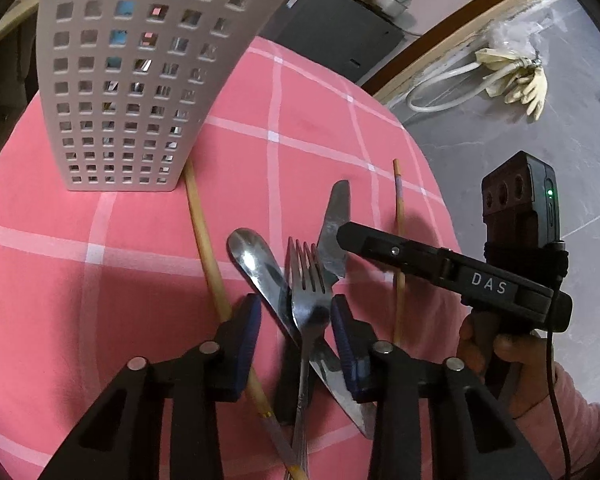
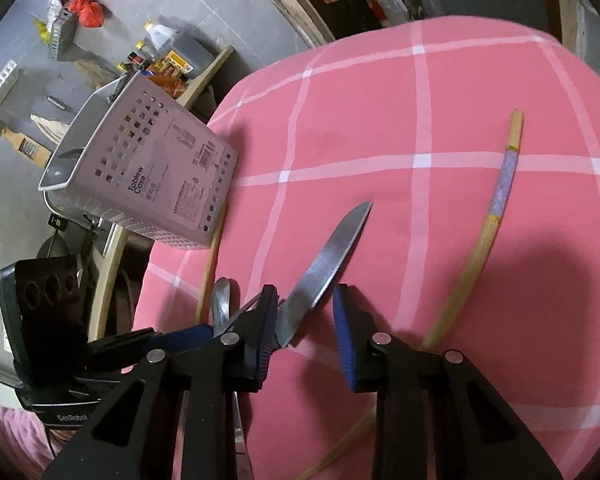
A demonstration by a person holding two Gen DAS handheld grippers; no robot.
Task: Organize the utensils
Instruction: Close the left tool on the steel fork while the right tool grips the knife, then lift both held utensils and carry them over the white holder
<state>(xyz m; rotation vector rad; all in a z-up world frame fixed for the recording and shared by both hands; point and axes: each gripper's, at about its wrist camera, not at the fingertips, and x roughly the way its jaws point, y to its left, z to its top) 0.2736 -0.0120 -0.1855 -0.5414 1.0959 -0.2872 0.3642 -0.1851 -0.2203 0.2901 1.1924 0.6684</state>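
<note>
A spoon [image 1: 252,260], a fork [image 1: 306,280] and a table knife [image 1: 334,220] lie crossed on the pink checked cloth [image 1: 100,280]. My left gripper [image 1: 298,320] stands open low over them. The fork's neck and the spoon's handle are between its blue pads [image 1: 248,328], with gaps on both sides. My right gripper [image 2: 306,320] is open astride the knife [image 2: 328,264]. The blade runs beside its left pad [image 2: 268,320], with clear space to the other pad. One chopstick [image 1: 204,232] lies left of the cutlery and another [image 1: 399,208] lies to the right. A perforated grey utensil holder [image 1: 112,80] stands behind.
The cloth-covered surface ends in a rounded edge [image 1: 420,152], with grey floor beyond it. Floor clutter includes a hose and gloves [image 1: 516,76], and bottles and boxes [image 2: 164,52]. A hand in a pink sleeve [image 1: 512,356] holds the right gripper [image 1: 352,236], close beside the left gripper [image 2: 196,332].
</note>
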